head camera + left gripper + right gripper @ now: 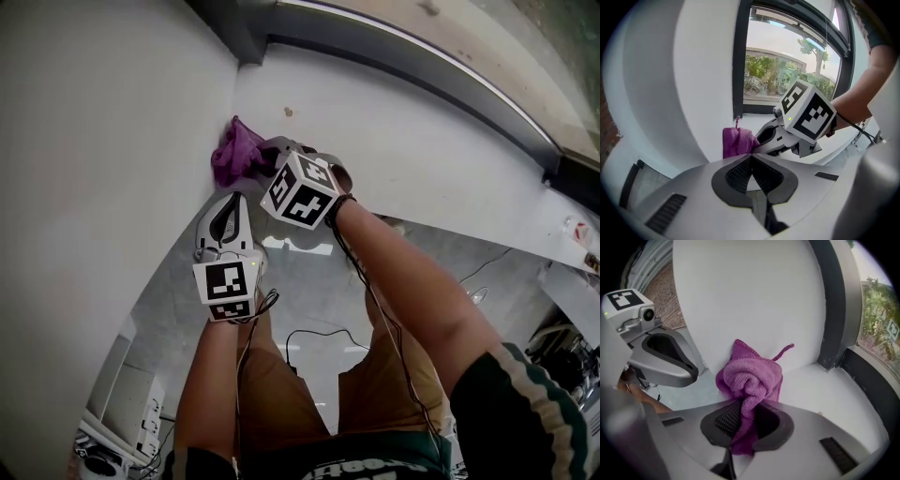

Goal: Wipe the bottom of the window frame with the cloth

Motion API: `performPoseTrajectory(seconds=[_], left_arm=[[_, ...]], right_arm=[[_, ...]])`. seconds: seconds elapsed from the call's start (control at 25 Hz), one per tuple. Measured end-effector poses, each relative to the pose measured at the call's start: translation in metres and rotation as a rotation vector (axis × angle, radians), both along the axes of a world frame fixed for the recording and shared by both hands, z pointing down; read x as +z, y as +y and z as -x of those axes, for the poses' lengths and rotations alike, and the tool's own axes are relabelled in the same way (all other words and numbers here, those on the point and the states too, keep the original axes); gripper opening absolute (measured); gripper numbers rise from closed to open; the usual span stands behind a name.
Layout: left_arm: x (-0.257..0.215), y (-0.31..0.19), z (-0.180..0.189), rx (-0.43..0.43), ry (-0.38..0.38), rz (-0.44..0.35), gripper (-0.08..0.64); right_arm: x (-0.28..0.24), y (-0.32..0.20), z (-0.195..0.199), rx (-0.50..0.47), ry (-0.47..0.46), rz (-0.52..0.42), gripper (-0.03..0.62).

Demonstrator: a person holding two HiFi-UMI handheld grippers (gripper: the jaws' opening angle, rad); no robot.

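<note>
A bunched purple cloth (pixel 234 156) (pixel 752 376) (pixel 736 142) lies on the white sill (pixel 403 159), against the white side wall (pixel 112 141) near the corner. My right gripper (pixel 266 157) (pixel 744 420) is shut on the cloth, a fold of which hangs through its jaws. In the left gripper view the right gripper's marker cube (pixel 808 111) is beside the cloth. My left gripper (pixel 225 204) (pixel 751 160) hovers just short of the sill's front edge, shut with nothing in it. The dark window frame bottom (pixel 865 378) (pixel 761 108) runs behind the sill.
A small brown speck (pixel 289 112) lies on the sill beyond the cloth. Below the sill are a grey floor with black cables (pixel 314 336), a white unit (pixel 131 412) at lower left, and the person's legs in tan shorts (pixel 281 394).
</note>
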State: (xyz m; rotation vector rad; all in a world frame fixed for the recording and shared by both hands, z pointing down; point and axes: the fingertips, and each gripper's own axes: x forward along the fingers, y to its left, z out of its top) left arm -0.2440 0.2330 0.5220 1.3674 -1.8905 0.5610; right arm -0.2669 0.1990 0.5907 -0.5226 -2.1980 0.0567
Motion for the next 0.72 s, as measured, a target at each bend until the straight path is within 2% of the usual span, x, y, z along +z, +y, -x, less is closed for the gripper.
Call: performPoseTrajectory(seconds=[0.2, 0.4, 0.72], left_arm=[[0.001, -0.018, 0.005, 0.014, -0.002, -0.008, 0.009], [0.002, -0.042, 0.013, 0.01, -0.009, -0.034, 0.009], [-0.006, -0.08, 0.018, 0.034, -0.017, -0.074, 0.009]], right_arm=[[0.0, -0.035, 0.013, 0.05, -0.003, -0.018, 0.061], [0.001, -0.059, 0.027, 0.057, -0.009, -0.046, 0.062], [0.0, -0.085, 0.046, 0.108, -0.005, -0.034, 0.063]])
